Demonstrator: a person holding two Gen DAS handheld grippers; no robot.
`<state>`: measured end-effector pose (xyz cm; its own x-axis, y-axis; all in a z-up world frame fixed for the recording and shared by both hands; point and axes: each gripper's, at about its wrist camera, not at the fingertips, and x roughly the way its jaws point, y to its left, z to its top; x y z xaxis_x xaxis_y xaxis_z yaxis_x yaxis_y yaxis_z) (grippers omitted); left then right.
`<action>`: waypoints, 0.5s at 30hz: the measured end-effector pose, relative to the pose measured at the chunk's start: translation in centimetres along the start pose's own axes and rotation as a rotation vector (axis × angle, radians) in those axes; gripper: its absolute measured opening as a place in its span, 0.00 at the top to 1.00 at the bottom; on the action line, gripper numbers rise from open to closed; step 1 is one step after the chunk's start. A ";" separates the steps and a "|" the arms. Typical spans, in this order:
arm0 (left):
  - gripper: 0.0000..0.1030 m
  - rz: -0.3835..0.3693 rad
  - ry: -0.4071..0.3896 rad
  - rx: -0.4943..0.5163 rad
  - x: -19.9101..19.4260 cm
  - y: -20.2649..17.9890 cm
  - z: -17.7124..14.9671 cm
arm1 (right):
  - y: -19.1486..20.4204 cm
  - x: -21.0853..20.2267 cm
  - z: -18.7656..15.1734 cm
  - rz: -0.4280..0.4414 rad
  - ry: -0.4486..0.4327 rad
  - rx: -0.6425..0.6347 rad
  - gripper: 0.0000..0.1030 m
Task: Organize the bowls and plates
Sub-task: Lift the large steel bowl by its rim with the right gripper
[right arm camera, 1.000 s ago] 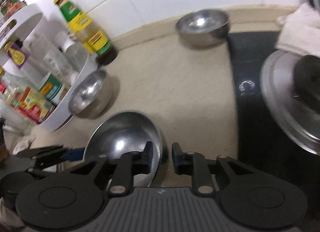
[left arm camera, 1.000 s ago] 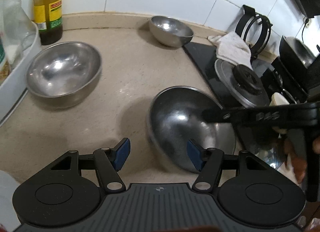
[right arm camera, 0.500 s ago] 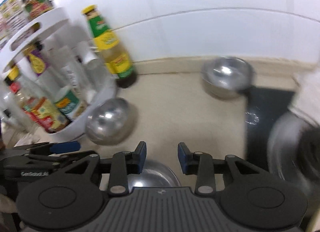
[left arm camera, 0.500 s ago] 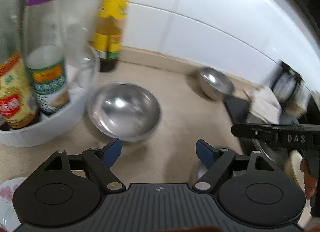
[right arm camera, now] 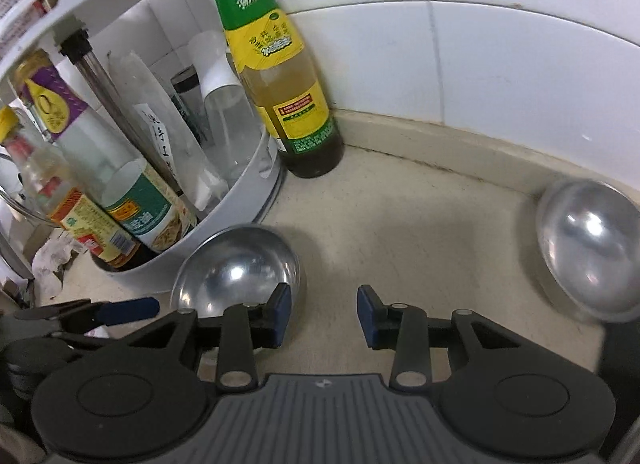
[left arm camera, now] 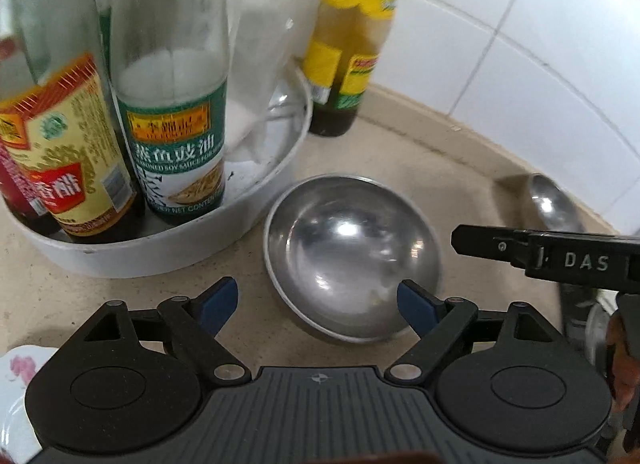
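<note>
Nearest: left gripper (left arm camera: 318, 304), jaws spread wide, grasping nothing, right pad over near rim of steel bowl (left arm camera: 352, 260). Bowl: round, no long axis, polished, thin-rimmed, upright on speckled beige counter (left arm camera: 440, 168), just beside white condiment caddy (left arm camera: 168, 248). Right gripper (right arm camera: 324, 314): likewise released, bowl to its left. Left the nearer. Farther from caddy, toward tiled wall: second steel bowl (right arm camera: 588, 252).
</note>
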<state>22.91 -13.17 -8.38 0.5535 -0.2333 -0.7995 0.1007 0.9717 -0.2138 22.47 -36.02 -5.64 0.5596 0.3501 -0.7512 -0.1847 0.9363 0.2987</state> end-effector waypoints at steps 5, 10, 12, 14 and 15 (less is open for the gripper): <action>0.12 0.008 0.028 -0.027 1.7 0.6 0.2 | -0.2 2.6 0.6 0.036 0.051 -0.014 0.66; 0.15 0.015 0.065 -0.024 3.2 1.0 0.5 | -0.5 4.4 0.4 0.036 0.078 -0.015 0.66; 0.19 0.008 0.066 -0.013 3.4 0.8 0.5 | -0.5 4.9 0.4 0.042 0.079 -0.024 0.67; 0.24 0.008 0.059 0.002 3.6 0.6 0.5 | -0.6 5.4 0.3 0.054 0.092 -0.018 0.76; 0.30 0.007 0.054 0.014 3.7 0.5 0.5 | -0.7 5.6 0.3 0.062 0.103 -0.012 0.86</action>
<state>25.46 -13.52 -11.18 0.5090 -0.2281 -0.8300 0.1093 0.9736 -0.2005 25.98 -34.68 -9.90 0.4607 0.4075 -0.7885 -0.2265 0.9129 0.3395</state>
